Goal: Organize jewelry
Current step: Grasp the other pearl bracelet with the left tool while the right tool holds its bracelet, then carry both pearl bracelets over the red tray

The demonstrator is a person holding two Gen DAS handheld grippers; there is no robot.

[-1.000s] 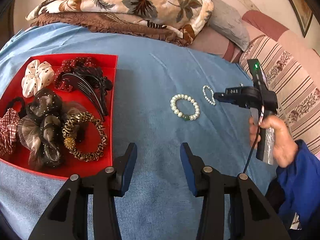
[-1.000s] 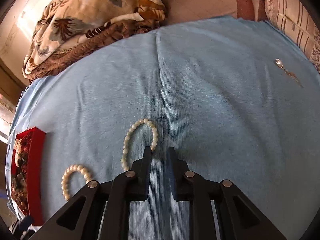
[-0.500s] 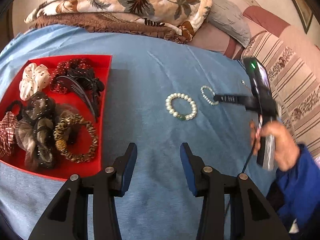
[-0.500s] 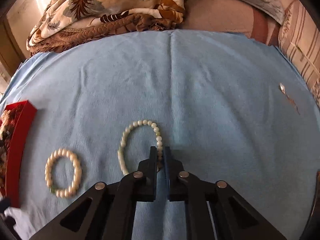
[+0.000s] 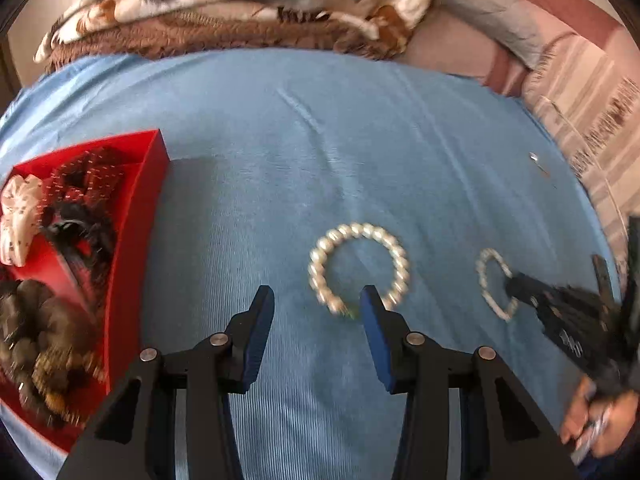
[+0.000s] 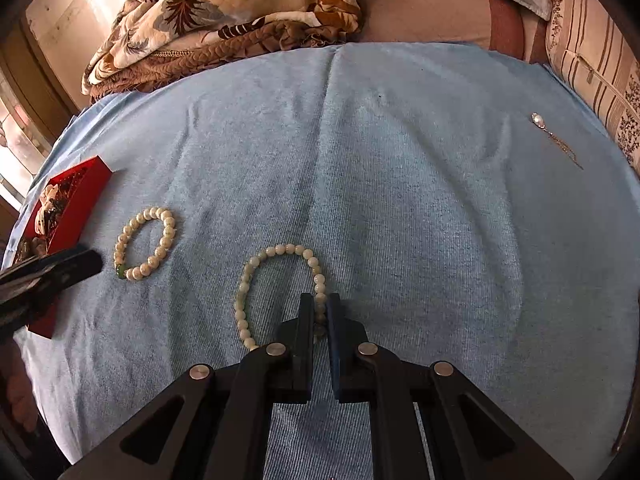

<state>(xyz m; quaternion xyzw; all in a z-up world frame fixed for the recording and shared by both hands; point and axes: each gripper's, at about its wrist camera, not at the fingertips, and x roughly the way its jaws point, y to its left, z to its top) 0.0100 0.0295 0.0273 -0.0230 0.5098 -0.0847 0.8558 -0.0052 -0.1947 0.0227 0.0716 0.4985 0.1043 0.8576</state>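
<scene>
My right gripper (image 6: 319, 308) is shut on the right side of a small cream bead bracelet (image 6: 280, 249), which lies flat on the blue cloth. The same bracelet (image 5: 484, 276) shows in the left wrist view with the right gripper (image 5: 516, 286) pinching it. My left gripper (image 5: 317, 302) is open over the cloth. Its right finger (image 5: 372, 312) overlaps the near edge of a larger pearl bracelet (image 5: 396, 252), by its green bead. That pearl bracelet (image 6: 168, 228) lies untouched on the cloth. A red tray (image 5: 136, 216) of hair accessories sits at the left.
A small pendant on a thin chain (image 6: 538, 120) lies far right on the cloth. A leaf-print quilt (image 6: 224, 12) and striped cushions (image 6: 592, 60) border the far edge. A person's hand (image 5: 592, 420) holds the right gripper's handle at the lower right.
My left gripper swung right, from beside the tray to the pearl bracelet. The right gripper's jaws closed on the small bracelet's strand, and that gripper shifted and rolled.
</scene>
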